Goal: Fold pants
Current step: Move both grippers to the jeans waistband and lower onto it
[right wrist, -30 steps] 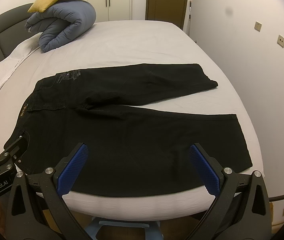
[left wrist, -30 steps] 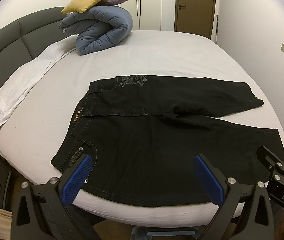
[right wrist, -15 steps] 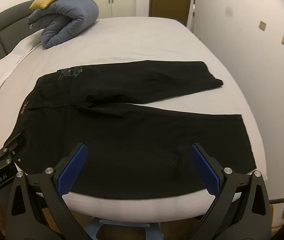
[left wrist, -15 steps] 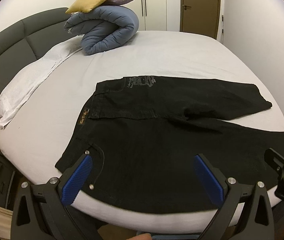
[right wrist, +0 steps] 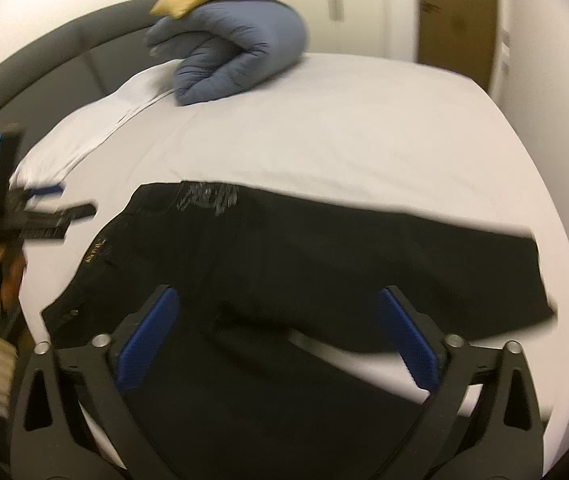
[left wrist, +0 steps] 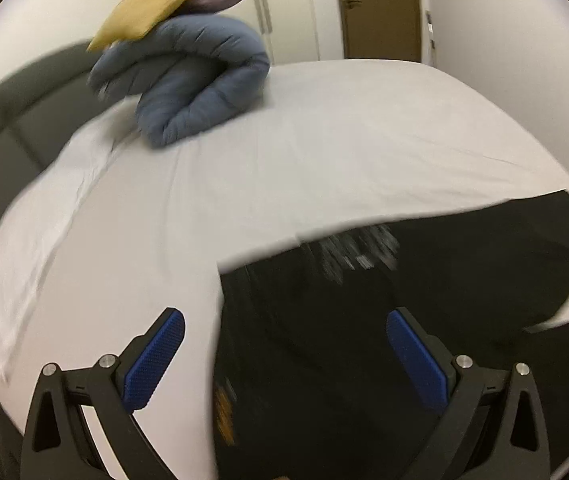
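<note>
White sheets are covering a big bed (left wrist: pixel 364 128) in a bedroom with pale walls.

Down low in the left wrist view, the left gripper (left wrist: pixel 284 354) is standing wide apart, with nothing pinched between its blue pads (left wrist: pixel 156 360). It is hanging over the waist end of the black pants (left wrist: pixel 364 340), and one pad is over the bare sheet beside them.

In the right wrist view, the right gripper (right wrist: pixel 278 336) is also gaping with nothing in it. Its jaws have just been closing a little. It is hanging over the pants (right wrist: pixel 284 256) where the two legs are splitting.

The pants are lying flat on the near part of the bed.

Far back, a rolled blue blanket (left wrist: pixel 196 88) is sitting near the dark headboard (right wrist: pixel 44 72), with a yellow pillow (left wrist: pixel 156 0) resting on top. A brown door (left wrist: pixel 380 8) is showing behind.
</note>
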A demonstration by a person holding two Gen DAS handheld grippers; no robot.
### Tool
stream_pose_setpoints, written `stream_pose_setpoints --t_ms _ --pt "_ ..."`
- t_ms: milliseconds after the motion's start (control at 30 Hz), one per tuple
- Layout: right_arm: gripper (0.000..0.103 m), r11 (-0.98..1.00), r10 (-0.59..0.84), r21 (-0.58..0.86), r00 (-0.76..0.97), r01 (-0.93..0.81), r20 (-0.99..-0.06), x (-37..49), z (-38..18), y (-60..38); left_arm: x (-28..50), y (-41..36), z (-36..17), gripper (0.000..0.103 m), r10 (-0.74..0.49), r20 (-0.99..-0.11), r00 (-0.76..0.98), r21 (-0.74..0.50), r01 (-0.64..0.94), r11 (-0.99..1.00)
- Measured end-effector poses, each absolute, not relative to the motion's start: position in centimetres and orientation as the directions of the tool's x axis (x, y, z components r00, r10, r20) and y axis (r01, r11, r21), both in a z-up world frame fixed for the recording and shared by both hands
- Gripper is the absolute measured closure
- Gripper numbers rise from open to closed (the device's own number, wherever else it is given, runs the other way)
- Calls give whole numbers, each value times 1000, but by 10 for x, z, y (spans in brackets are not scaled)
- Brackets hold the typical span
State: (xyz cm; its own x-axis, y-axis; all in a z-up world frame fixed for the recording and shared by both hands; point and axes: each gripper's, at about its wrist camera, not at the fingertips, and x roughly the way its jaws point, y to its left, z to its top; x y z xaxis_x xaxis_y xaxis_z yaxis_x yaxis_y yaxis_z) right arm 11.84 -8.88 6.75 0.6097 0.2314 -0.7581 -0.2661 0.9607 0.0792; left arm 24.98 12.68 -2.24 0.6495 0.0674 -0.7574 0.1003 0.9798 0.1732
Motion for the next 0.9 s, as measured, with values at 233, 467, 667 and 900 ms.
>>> stream_pose_setpoints --t_ms 233,467,667,900 --pt "31 855 332 40 489 -516 -806 217 39 -86 370 124 -81 1 -35 -894 447 184 437 881" --pt "35 790 393 69 417 -609 -819 279 5 -83 424 129 -139 15 -94 -965 245 58 548 835" --pt "42 759 420 92 377 -644 -826 308 -14 -69 437 128 -168 25 -121 -982 143 -21 559 829" --pt "57 723 395 52 351 -689 -849 343 -33 -19 408 106 -151 96 -102 -977 186 30 599 800"
